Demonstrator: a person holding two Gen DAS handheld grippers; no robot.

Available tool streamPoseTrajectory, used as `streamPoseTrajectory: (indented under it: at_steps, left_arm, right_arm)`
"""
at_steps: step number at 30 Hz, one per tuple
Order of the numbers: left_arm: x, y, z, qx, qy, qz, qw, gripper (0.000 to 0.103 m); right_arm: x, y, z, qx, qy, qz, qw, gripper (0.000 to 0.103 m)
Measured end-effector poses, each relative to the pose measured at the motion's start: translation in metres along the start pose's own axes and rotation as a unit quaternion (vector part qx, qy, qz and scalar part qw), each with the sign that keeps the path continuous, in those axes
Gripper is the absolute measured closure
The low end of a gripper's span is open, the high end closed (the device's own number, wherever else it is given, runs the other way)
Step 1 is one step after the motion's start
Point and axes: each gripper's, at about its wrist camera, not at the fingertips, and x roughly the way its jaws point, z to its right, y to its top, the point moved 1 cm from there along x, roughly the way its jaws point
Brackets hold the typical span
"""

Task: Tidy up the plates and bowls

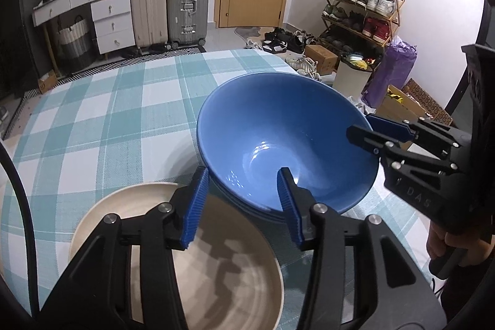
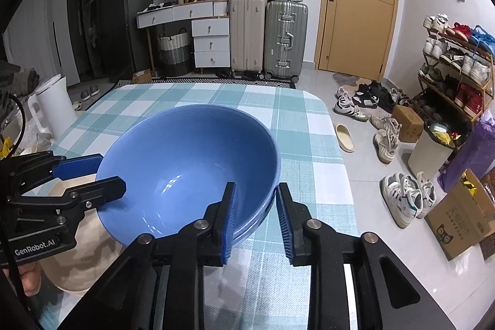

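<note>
A stack of blue bowls [image 1: 278,138] stands on the checked tablecloth [image 1: 108,119], its near edge resting over a beige plate [image 1: 222,274]. My left gripper [image 1: 243,194] is open, its jaws either side of the stack's near rim. My right gripper [image 2: 255,206] is open too, its jaws straddling the right rim of the blue bowls [image 2: 191,163]. In the right wrist view the left gripper [image 2: 89,175] reaches in from the left over the beige plate [image 2: 80,262]. In the left wrist view the right gripper [image 1: 371,130] straddles the far right rim.
A white kettle [image 2: 49,110] stands at the table's left edge. The table's right edge [image 2: 337,144] drops to a floor strewn with shoes [image 2: 402,197], a cardboard box [image 2: 461,215] and a shoe rack [image 2: 458,64]. Suitcases [image 2: 266,36] and drawers stand at the back wall.
</note>
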Motion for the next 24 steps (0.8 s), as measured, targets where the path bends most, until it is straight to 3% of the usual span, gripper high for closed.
streamPoseTrajectory:
  at_steps: [4,8,10,13,14,24]
  left_arm:
    - [-0.001,0.001,-0.003,-0.007,-0.006,0.004,0.9999,0.046]
    - [-0.008,0.005,-0.009,-0.021,-0.014,0.014,0.9996,0.021]
    - [-0.01,0.008,-0.013,-0.026,-0.017,0.019,0.9993,0.021]
    - [-0.009,0.012,-0.019,-0.034,-0.022,0.02,0.999,0.012]
    - [-0.009,0.013,-0.02,-0.038,-0.023,0.02,0.9988,0.0]
    - [0.012,0.018,-0.043,-0.096,-0.056,-0.002,0.9938,0.001]
  right_arm:
    - [-0.002,0.0,0.0,0.003,-0.001,-0.001,1.0,0.063]
    - [-0.007,0.001,0.006,0.017,0.008,0.004,1.0,0.047]
    - [-0.011,0.002,0.009,0.027,0.013,0.012,0.999,0.025]
    - [-0.017,0.004,0.016,0.052,0.016,0.025,0.998,0.007]
    - [-0.018,0.004,0.019,0.06,0.016,0.027,0.998,0.005]
    - [-0.001,0.0,0.034,0.119,0.038,0.011,0.992,0.001]
